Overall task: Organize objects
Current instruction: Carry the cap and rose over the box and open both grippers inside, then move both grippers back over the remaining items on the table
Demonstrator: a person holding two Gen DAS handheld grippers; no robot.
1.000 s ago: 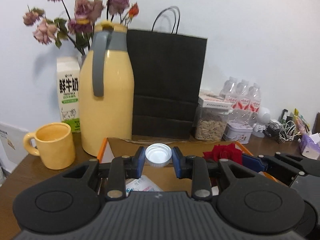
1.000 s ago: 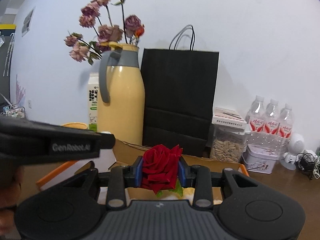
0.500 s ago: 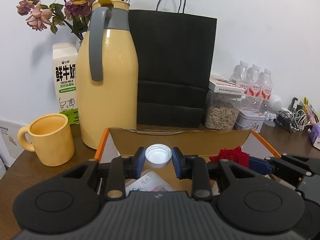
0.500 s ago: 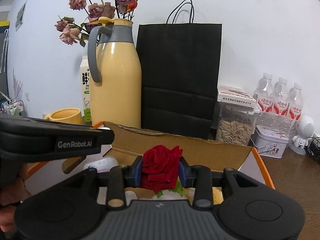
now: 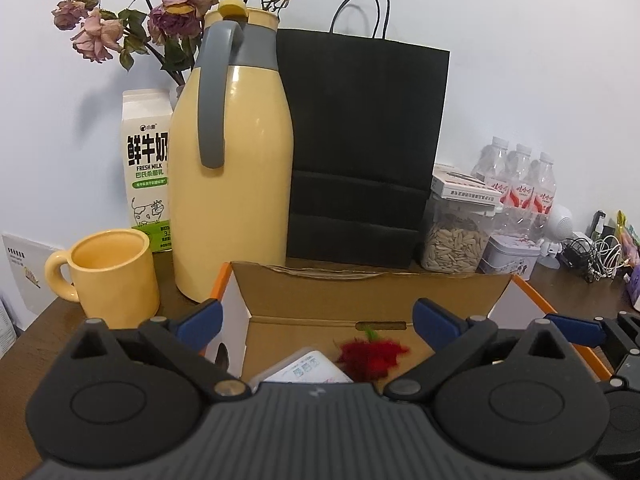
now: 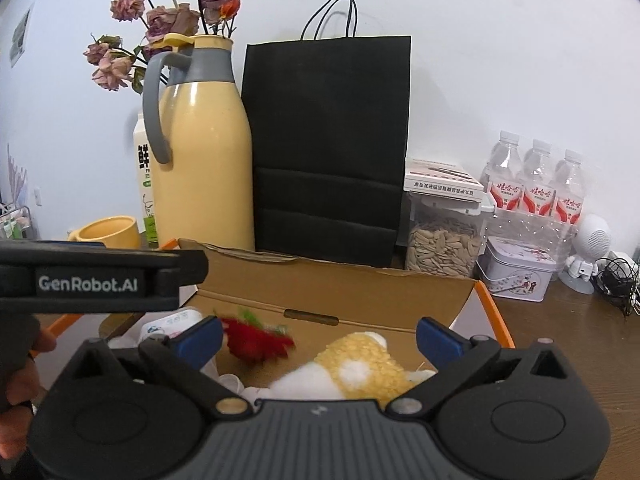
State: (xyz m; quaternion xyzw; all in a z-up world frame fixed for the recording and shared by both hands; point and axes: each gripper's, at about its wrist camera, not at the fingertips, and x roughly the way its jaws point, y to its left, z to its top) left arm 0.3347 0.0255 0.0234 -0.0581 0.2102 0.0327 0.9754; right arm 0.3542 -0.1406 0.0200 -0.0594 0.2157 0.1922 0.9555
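Both claws were clamped a second ago, left on a white bottle cap, right on the red rose; now the left claw [image 5: 316,318] and right claw [image 6: 319,334] are opening, nothing between them. Blurred rose [image 6: 258,342] drops into the cardboard box [image 6: 340,284]; it may bounce out.

left gripper [image 5: 316,318] | blk body, blue pads, ribbed grey top | side marked "GenRobot.AI"

Left black two-finger gripper with blue pads [image 5: 316,318]: jaws opening, spread wide, nothing between pads, tilted slightly downward. Right black two-finger gripper with blue pads [image 6: 318,334]: jaws opening, wide, pads gripping nothing, angled slightly down. Person's hand [image 6: 18,380] at left gripper's handle.
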